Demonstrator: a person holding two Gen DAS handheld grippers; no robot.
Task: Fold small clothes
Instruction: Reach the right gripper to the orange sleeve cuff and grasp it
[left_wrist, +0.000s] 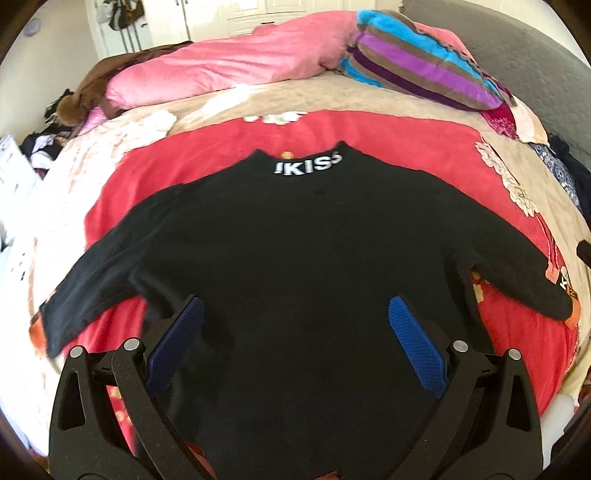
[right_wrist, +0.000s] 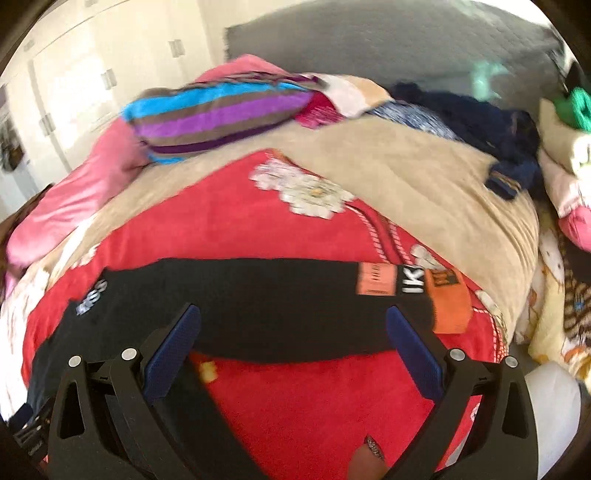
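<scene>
left wrist: black sweater (left_wrist: 295, 236) lying flat on red blanket (left_wrist: 406, 147), collar pointing away, sleeves spreading sideways; left gripper (left_wrist: 295, 343) hovering wide open over hem, gripping nothing | right wrist: sleeve (right_wrist: 280, 295) running left-right, orange cuff (right_wrist: 447, 299) rightward, right gripper (right_wrist: 295, 343) gaping, empty, just nearside

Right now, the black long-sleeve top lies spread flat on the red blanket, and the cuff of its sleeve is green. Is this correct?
Not quite. The black long-sleeve top does lie spread flat on the red blanket, but the cuff is orange, not green. The right wrist view shows it clearly.
</scene>
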